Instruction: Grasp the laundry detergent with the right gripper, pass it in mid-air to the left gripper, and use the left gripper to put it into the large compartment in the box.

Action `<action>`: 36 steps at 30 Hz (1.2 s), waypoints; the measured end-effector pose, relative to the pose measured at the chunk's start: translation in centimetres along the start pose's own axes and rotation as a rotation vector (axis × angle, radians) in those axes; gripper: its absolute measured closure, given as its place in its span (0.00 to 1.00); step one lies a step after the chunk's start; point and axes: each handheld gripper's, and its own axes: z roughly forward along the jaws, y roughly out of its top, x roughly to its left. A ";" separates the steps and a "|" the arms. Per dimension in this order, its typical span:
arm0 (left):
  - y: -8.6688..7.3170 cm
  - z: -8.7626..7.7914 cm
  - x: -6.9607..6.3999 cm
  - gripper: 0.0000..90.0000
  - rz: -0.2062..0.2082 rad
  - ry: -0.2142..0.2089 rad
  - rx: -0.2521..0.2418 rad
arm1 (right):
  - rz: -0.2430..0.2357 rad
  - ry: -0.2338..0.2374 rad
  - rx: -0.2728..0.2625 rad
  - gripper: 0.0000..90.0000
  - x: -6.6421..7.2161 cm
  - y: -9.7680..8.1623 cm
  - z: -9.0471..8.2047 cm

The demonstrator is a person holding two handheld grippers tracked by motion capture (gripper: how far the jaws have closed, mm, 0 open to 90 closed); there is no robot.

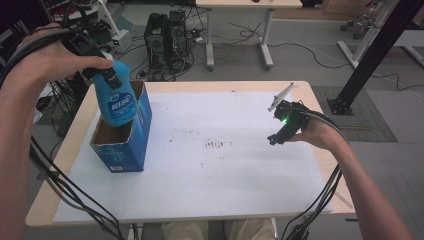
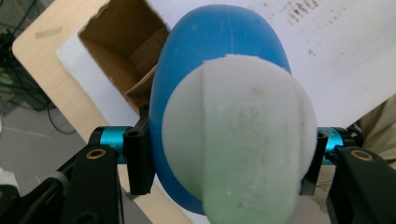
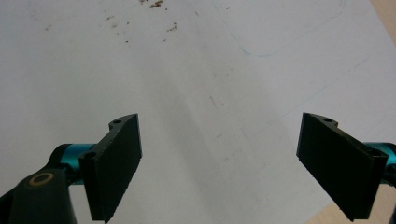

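Observation:
A blue bottle (image 1: 118, 102) with a white cap (image 2: 238, 140) hangs over the open top of a blue cardboard box (image 1: 131, 142) at the table's left, its lower end dipping into the opening. My left gripper (image 1: 107, 75) is shut on the bottle near its cap end; in the left gripper view (image 2: 229, 163) both black jaws press on the bottle's sides, and the box's brown inside (image 2: 126, 51) shows behind it. My right gripper (image 1: 280, 135) hovers over the white sheet at the right, and its jaws (image 3: 219, 163) stand wide apart with nothing between them.
A white paper sheet (image 1: 210, 170) covers most of the wooden table (image 1: 45, 205), with small brown stains (image 1: 216, 144) near its middle. Cables trail from both grippers down the table's front. Computer towers (image 1: 165, 40) and desk legs stand on the floor beyond.

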 end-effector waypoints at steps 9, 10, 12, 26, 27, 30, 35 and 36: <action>-1.0 0.3 1.3 0.43 -0.078 0.024 0.024 | 0.023 -0.076 0.115 0.15 -1.7 -1.5 -0.4; -2.9 2.5 3.8 0.43 -0.267 0.009 0.014 | 0.039 -0.069 0.109 0.15 -1.8 -1.5 -0.5; -2.9 2.5 3.7 0.43 -0.267 0.007 0.014 | 0.016 -0.080 0.127 0.15 -1.3 -1.5 0.0; -3.6 4.8 4.5 0.43 -0.315 0.021 0.031 | 0.007 -0.080 0.130 0.15 -1.0 -1.8 0.3; -3.6 4.8 4.5 0.43 -0.315 0.021 0.031 | 0.007 -0.080 0.130 0.15 -1.0 -1.8 0.3; -5.0 11.0 4.6 0.43 -0.328 0.022 0.092 | 0.022 -0.078 0.129 0.15 -1.4 -1.5 -0.1; -5.6 13.0 4.5 0.43 -0.351 0.005 0.077 | 0.009 -0.082 0.148 0.15 -0.7 -2.1 0.8; -4.9 10.5 4.6 0.43 -0.323 0.023 0.088 | 0.011 -0.078 0.156 0.15 -0.6 -2.3 1.2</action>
